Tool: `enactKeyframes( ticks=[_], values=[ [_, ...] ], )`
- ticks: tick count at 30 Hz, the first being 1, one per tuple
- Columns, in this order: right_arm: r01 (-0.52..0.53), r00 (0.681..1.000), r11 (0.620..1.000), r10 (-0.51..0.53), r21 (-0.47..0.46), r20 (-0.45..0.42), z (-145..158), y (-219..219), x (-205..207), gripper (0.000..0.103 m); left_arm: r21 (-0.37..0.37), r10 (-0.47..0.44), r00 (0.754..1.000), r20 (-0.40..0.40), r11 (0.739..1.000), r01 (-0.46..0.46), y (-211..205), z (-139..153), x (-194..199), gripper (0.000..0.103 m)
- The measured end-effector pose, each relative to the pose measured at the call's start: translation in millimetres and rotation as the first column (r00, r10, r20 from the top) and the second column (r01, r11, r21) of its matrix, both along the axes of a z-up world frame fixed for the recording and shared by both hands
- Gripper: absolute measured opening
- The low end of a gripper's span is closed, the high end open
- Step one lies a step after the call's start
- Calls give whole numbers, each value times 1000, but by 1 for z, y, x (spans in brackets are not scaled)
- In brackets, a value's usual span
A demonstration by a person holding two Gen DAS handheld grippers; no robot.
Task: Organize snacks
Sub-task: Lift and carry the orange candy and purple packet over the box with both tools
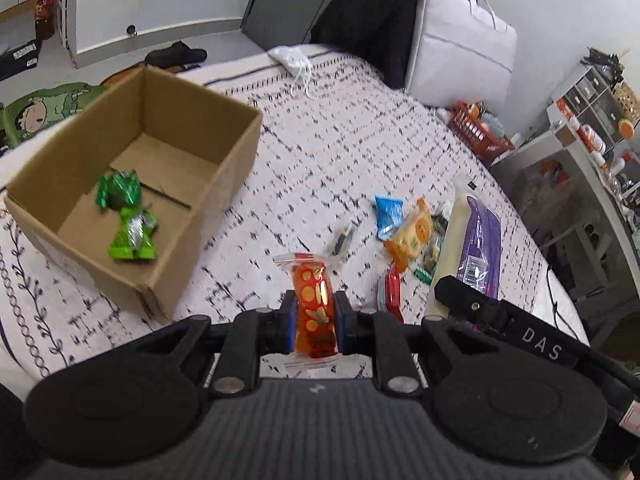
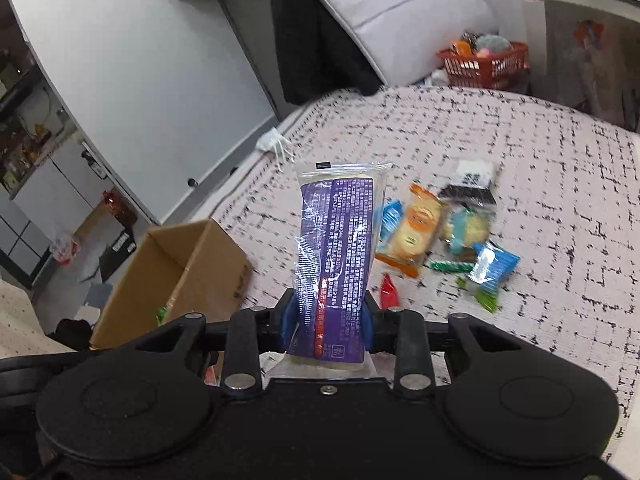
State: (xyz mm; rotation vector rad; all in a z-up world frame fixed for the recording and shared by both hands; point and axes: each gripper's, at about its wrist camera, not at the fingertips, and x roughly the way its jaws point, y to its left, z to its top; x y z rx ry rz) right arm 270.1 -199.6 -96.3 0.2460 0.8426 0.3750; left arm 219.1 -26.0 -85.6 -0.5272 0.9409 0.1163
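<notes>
My left gripper is shut on a red snack packet with gold dots, held upright above the bedspread. To its left stands an open cardboard box holding two green packets. My right gripper is shut on a long purple-and-white packet, which also shows at the right of the left wrist view as the purple packet. A pile of loose snacks lies on the bed beyond it: blue, orange, green and red wrappers. The box sits at the left in the right wrist view.
The bed has a white cover with black dashes. A white bag and dark clothing lean at the bed's far end. An orange basket stands past the bed, with grey shelving to the right and slippers on the floor.
</notes>
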Motion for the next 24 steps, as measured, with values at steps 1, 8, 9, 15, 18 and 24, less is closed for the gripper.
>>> enactKeyframes(
  ticks=[1, 8, 9, 15, 18, 24],
  values=[
    [-3, 1000, 1000, 3, 4, 5, 1, 2, 0, 31, 1, 1, 1000, 7, 1000, -1, 3, 3, -1, 18],
    [-15, 1000, 1000, 15, 16, 25, 6, 24, -5, 31, -11, 16, 999, 29, 1000, -16, 27, 15, -5, 18],
    [-20, 999, 1000, 19, 19, 28, 6, 28, -5, 31, -15, 21, 999, 33, 1000, -20, 31, 17, -6, 18],
    [-26, 999, 999, 24, 35, 45, 11, 50, -7, 31, -28, 44, 998, 46, 999, -43, 60, 22, -8, 18],
    [-35, 998, 999, 33, 37, 49, 10, 60, -8, 31, -34, 54, 997, 47, 998, -53, 74, 23, -7, 18],
    [-54, 997, 998, 52, 29, 51, 12, 81, -7, 31, -46, 65, 997, 40, 997, -64, 101, 19, -8, 18]
  ],
)
